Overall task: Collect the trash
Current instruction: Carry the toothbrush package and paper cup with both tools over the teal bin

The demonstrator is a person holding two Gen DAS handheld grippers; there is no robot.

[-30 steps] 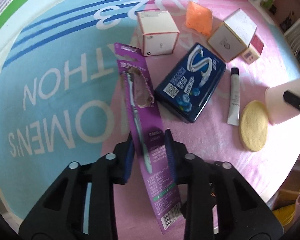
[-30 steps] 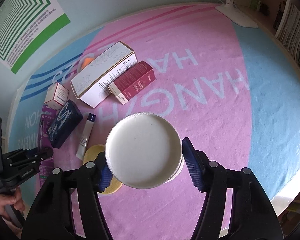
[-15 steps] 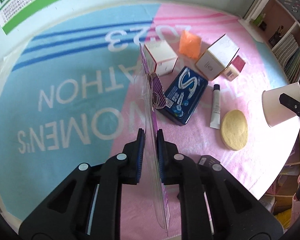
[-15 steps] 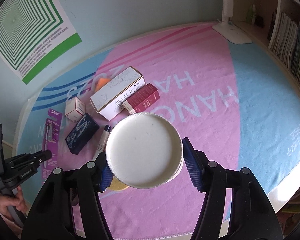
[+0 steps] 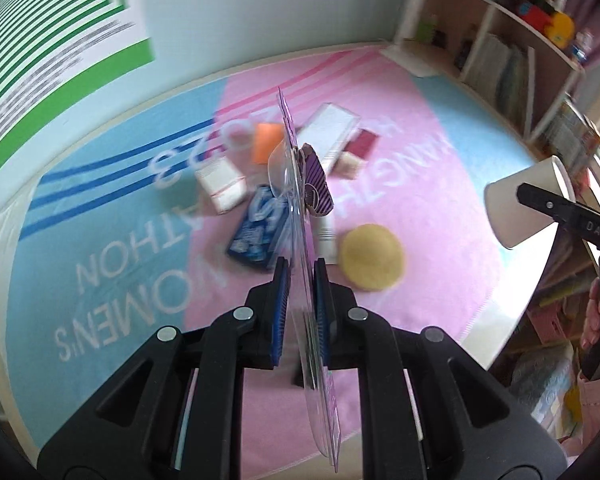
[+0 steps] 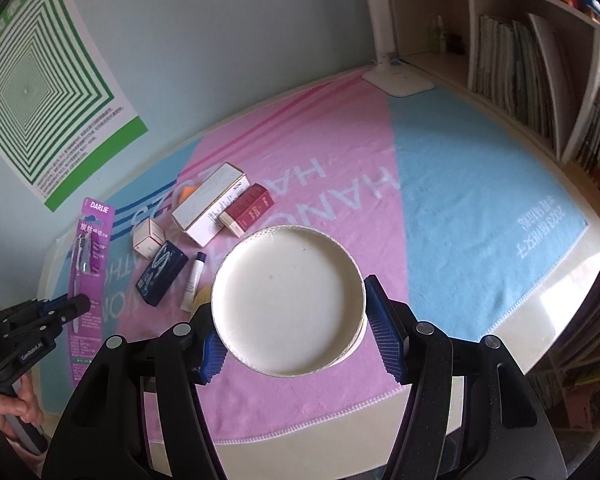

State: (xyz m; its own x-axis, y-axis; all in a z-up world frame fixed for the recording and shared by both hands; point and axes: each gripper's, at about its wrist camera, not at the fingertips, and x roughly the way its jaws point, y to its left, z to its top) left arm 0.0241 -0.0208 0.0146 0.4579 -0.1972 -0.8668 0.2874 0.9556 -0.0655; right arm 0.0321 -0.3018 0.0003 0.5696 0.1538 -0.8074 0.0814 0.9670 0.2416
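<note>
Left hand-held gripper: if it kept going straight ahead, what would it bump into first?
Probably the dark blue tin lying on the towel, since the left hand-held gripper points down at it; depth is unclear.

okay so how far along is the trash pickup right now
Nothing looks binned yet; no bin is in view. In hand: the left gripper is clamped on the purple toothbrush package, lifted off the mat, and the right gripper holds the white paper cup. Left on the mat: blue gum box, small tube, white carton, red box, yellow pad.
</note>
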